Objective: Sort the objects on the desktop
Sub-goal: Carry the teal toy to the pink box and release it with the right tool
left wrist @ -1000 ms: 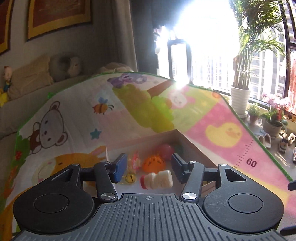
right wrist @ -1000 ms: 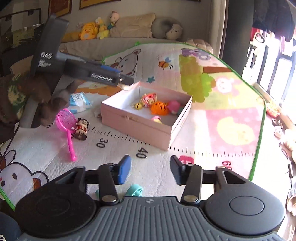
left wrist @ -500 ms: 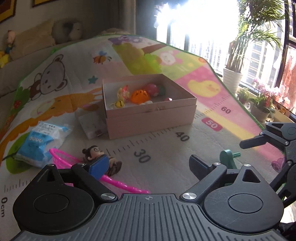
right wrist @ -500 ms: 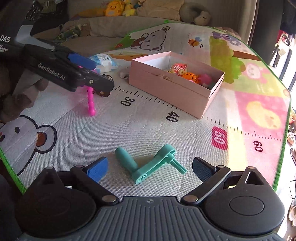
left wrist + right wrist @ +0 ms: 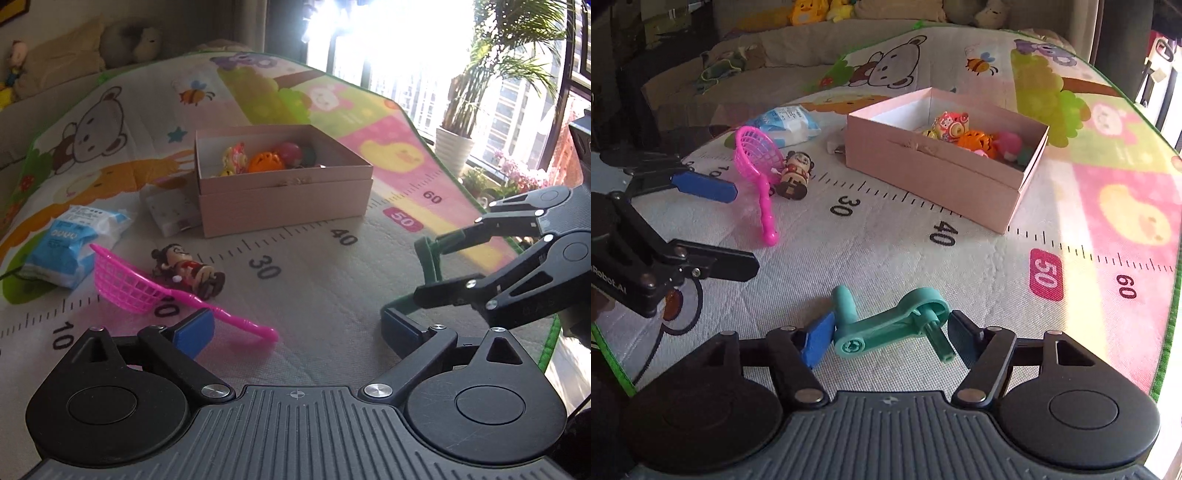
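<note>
A pink box (image 5: 284, 199) (image 5: 934, 177) on the play mat holds several small toys. A pink toy net (image 5: 129, 284) (image 5: 755, 162) and a small doll figure (image 5: 184, 269) (image 5: 796, 177) lie left of the box. My left gripper (image 5: 299, 328) is open and empty, low over the mat, with the net's handle by its left finger. My right gripper (image 5: 886, 336) is open around a teal crank toy (image 5: 886, 325) that lies on the mat; the pads stand close to its two ends. The right gripper also shows in the left wrist view (image 5: 436, 273).
A blue and white tissue pack (image 5: 70, 236) (image 5: 786, 123) and a white card (image 5: 166, 210) lie left of the box. The mat's green edge (image 5: 546, 343) runs at the right. Plush toys and a sofa stand behind. The left gripper shows in the right wrist view (image 5: 713, 225).
My left gripper has pulled back from over the box, dropped low near the net and opened wide. My right gripper has moved down to the teal crank and its fingers have narrowed around it.
</note>
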Action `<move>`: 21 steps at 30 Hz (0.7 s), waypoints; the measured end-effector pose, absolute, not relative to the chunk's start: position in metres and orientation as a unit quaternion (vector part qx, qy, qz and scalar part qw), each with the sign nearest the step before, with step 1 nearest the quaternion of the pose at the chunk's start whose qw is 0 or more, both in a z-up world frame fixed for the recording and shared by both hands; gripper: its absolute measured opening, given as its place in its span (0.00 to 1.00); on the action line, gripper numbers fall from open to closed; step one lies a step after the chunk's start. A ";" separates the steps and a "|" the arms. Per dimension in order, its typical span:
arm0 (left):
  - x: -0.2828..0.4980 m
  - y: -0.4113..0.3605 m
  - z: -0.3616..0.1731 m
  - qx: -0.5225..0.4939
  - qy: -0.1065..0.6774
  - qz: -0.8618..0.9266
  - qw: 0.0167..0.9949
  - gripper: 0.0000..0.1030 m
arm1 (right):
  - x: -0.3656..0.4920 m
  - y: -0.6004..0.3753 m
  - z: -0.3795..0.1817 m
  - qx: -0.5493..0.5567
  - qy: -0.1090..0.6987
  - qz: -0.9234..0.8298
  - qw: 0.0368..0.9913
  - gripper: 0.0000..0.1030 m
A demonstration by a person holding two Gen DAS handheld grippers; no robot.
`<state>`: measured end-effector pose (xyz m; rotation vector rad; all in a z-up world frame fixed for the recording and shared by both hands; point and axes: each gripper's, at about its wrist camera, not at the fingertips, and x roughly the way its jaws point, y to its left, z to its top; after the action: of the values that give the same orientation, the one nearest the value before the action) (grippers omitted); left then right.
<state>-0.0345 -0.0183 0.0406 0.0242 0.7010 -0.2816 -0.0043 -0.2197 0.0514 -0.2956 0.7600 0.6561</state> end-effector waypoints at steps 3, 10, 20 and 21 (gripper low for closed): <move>-0.034 -0.009 0.043 -0.001 0.338 -0.129 0.932 0.97 | 0.007 -0.221 0.091 -0.123 0.338 0.307 0.881 0.20; -0.033 0.003 0.037 -0.027 0.347 -0.114 0.930 0.97 | 0.061 -0.221 0.138 -0.083 0.310 0.289 0.902 0.19; -0.028 -0.004 0.023 -0.027 0.379 -0.124 0.917 0.98 | 0.044 -0.179 0.050 -0.114 0.382 0.296 0.868 0.69; -0.028 -0.005 0.022 -0.028 0.380 -0.125 0.916 0.98 | 0.046 -0.173 0.043 -0.105 0.384 0.288 0.871 0.73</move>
<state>-0.0282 -0.0054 0.0218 -0.0568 0.7819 -0.2576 0.0464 -0.1729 0.0430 -0.2198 0.8020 0.6012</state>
